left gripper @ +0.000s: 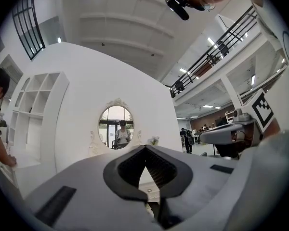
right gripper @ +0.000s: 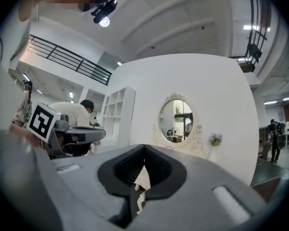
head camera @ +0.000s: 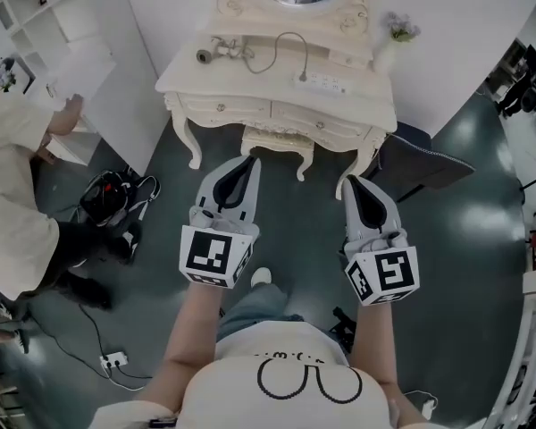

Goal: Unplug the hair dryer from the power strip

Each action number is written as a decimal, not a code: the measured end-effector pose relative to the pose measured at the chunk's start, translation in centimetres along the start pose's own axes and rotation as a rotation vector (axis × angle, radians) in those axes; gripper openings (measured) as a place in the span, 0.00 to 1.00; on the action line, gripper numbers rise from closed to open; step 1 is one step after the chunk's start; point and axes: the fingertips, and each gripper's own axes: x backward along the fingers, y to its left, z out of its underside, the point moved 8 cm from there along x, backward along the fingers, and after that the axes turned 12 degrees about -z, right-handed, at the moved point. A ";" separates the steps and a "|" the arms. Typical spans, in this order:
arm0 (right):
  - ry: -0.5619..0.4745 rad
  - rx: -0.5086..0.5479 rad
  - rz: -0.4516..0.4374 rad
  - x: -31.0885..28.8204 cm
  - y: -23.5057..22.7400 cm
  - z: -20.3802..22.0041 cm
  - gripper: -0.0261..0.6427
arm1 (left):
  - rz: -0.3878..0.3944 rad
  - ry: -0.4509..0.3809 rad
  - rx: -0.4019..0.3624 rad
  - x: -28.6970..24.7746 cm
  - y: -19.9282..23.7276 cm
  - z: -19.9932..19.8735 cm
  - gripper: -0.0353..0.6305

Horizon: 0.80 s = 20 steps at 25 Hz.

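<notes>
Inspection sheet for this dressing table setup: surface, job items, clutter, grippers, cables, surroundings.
Surface: cream carved dressing table, top mostly bare.
Job's things: grey hair dryer lying at the top's left; white power strip at its right, the plug apparently still in.
Clutter: small flower vase at the back right corner.
Grippers: left hand-held gripper and right hand-held gripper both shut, empty, short of the table.
Cables: dark dryer cord loops across to the strip; white floor socket block with a trailing lead.
Surroundings: person in a white shirt at white shelving.
</notes>
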 end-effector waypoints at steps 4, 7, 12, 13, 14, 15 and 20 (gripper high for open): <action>0.001 0.003 0.007 -5.2 -3.0 0.0 0.04 | 0.006 -0.012 0.012 -5.5 2.8 0.4 0.05; 0.003 0.019 0.019 -8.7 -4.9 -0.1 0.04 | 0.039 -0.024 0.020 -9.1 4.4 0.7 0.05; 0.026 0.015 0.039 -12.2 -7.3 0.4 0.04 | 0.076 -0.017 0.050 -13.2 5.9 1.8 0.05; 0.033 0.011 0.041 -12.7 -7.8 0.7 0.04 | 0.085 -0.012 0.060 -13.9 6.0 2.2 0.05; 0.041 0.006 0.042 -13.1 -8.3 1.1 0.04 | 0.096 -0.006 0.070 -14.6 6.0 2.7 0.05; 0.047 -0.002 0.042 -13.6 -8.9 1.5 0.04 | 0.104 0.002 0.079 -15.3 6.0 3.2 0.05; 0.064 -0.028 0.028 -16.6 -12.7 3.5 0.04 | 0.112 0.033 0.111 -19.7 6.3 5.2 0.05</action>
